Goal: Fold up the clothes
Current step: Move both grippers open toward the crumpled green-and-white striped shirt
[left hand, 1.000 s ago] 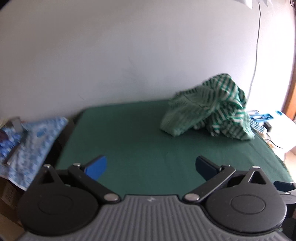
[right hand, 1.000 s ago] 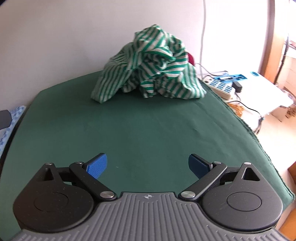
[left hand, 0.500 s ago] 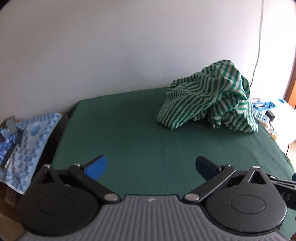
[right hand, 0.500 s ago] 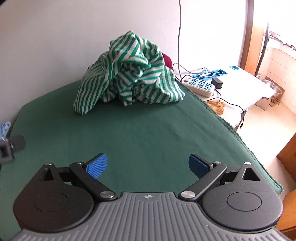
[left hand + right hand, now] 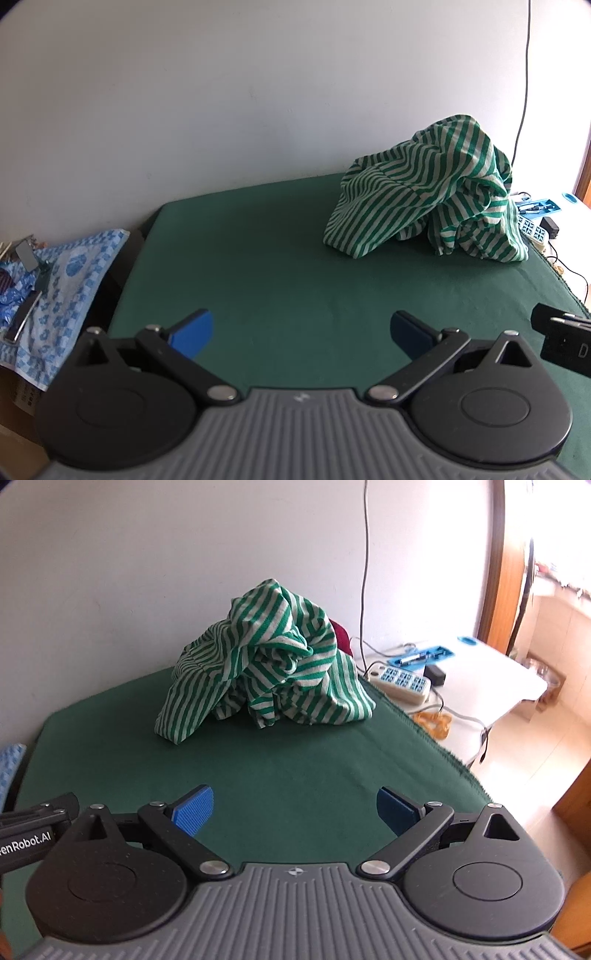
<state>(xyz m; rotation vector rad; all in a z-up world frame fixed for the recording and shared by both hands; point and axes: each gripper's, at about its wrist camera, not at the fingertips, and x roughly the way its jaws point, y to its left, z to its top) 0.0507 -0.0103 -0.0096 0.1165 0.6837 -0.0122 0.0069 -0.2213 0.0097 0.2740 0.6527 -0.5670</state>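
Note:
A crumpled green-and-white striped garment (image 5: 428,199) lies in a heap at the far right of the green table (image 5: 277,266), against the wall. It also shows in the right wrist view (image 5: 266,679), at the middle back of the table (image 5: 295,775). My left gripper (image 5: 301,330) is open and empty over the near part of the table, well short of the garment. My right gripper (image 5: 295,808) is open and empty too, over the near table. A dark red cloth (image 5: 340,637) peeks out behind the heap.
A blue patterned cloth (image 5: 66,291) with small items lies left of the table. A white side table (image 5: 480,672) to the right holds a power strip (image 5: 400,681), a blue tray (image 5: 421,657) and cables. A cord (image 5: 365,554) hangs down the wall. The table's right edge drops to the floor.
Both grippers have shifted sideways and pulled back a little, so the garment sits further right in the left view and more centred in the right view. Each gripper's body now shows in the other's view.

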